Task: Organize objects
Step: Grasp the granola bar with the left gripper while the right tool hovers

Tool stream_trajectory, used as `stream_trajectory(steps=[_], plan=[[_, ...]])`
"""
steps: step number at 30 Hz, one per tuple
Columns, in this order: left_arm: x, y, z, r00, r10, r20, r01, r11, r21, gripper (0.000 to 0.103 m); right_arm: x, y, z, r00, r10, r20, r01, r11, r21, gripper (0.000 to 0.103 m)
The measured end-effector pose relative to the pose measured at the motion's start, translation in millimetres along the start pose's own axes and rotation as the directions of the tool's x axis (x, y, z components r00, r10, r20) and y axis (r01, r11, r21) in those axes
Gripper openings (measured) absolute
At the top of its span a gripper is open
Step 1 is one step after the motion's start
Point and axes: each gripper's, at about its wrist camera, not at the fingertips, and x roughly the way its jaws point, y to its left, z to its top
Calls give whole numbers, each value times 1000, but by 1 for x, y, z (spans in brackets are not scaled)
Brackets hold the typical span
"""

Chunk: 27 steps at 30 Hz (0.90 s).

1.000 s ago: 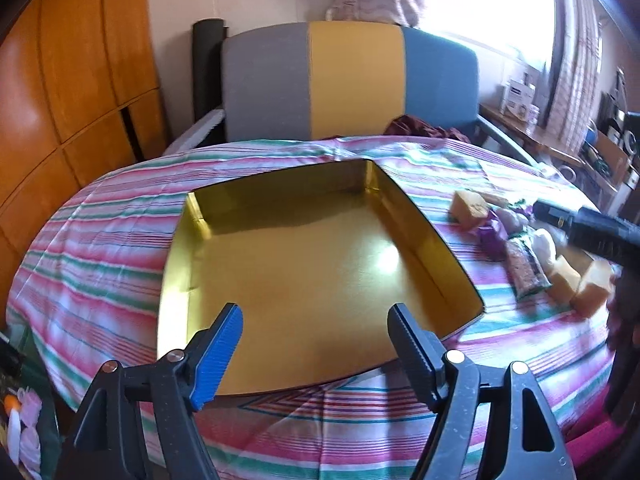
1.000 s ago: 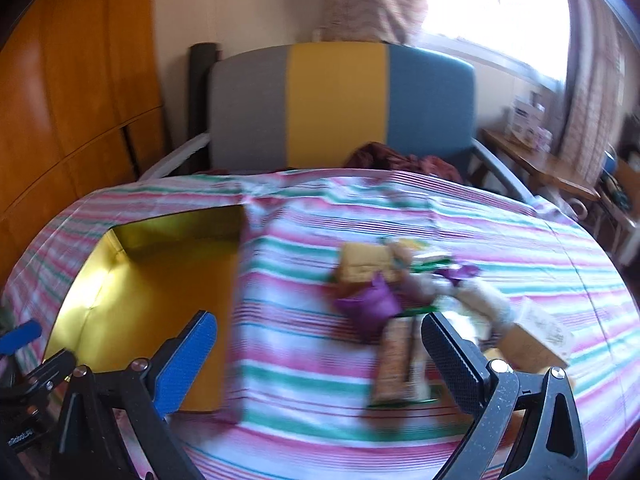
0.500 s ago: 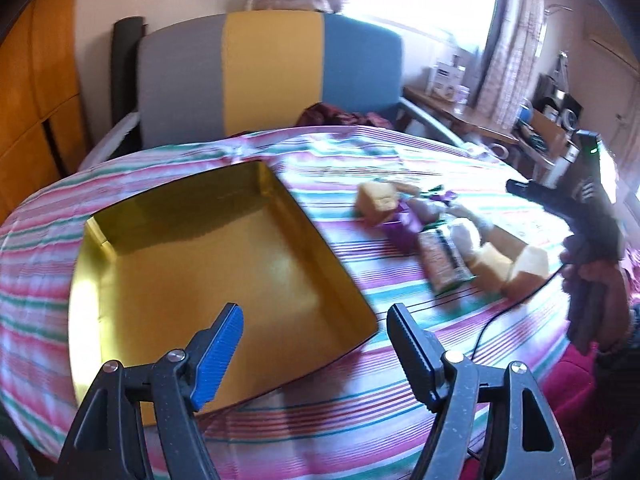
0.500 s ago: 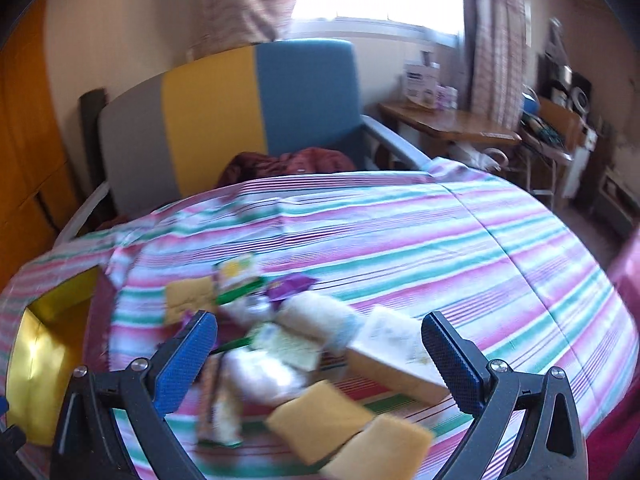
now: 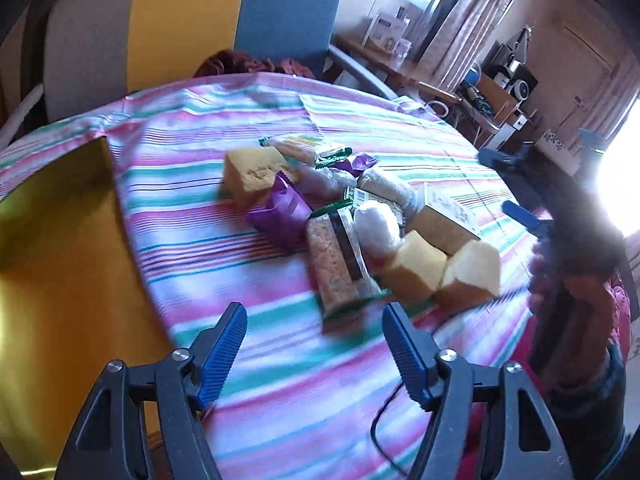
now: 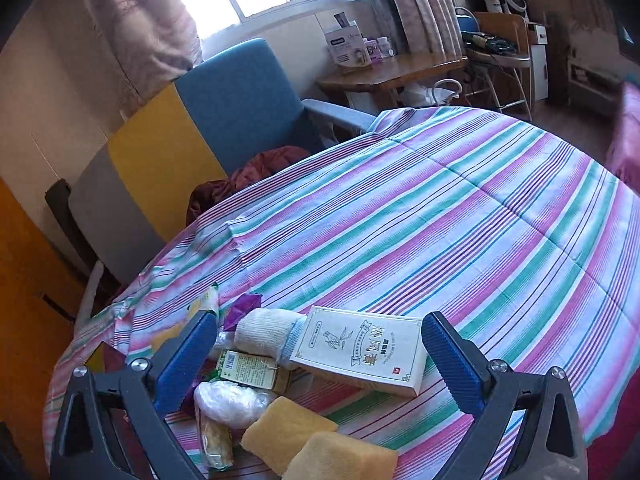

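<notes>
I had swung my left gripper (image 5: 314, 344) off the gold tray (image 5: 52, 264) toward the pile; its empty jaws were closing. The snack bar (image 5: 338, 264) lay lengthwise ahead. My right gripper (image 6: 320, 354) gaped above the tea box (image 6: 360, 350).

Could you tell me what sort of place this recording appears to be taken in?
It looks like a lived-in room of a home, probably a living or dining area. A table under a striped cloth stands beside an upholstered armchair, there are curtains at a window, and a cluttered wooden side table stands by the wall.
</notes>
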Motion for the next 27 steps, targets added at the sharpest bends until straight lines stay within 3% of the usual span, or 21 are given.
stream_trajectory(steps=[4, 12, 15, 17, 19, 27], plan=[[31, -2, 12, 996, -58, -67, 54, 997, -61, 70, -2, -2, 2, 999, 34, -4, -34, 999, 18, 103], [77, -10, 30, 992, -50, -112, 44, 997, -58, 68, -1, -11, 5, 996, 84, -27, -83, 994, 68, 103], [90, -9, 31, 992, -31, -121, 26, 999, -48, 61, -1, -9, 5, 994, 100, -34, -98, 993, 68, 103], [100, -7, 29, 991, -18, -135, 12, 999, -48, 49, 0, -7, 5, 994, 106, -40, -103, 993, 63, 103], [96, -9, 26, 994, -11, -106, 7, 999, -35, 39, 0, -6, 4, 993, 112, -44, -110, 993, 54, 103], [63, -15, -12, 995, 61, -75, -57, 997, 50, 38, 5, -11, 5, 994, 91, -58, -88, 995, 53, 103]])
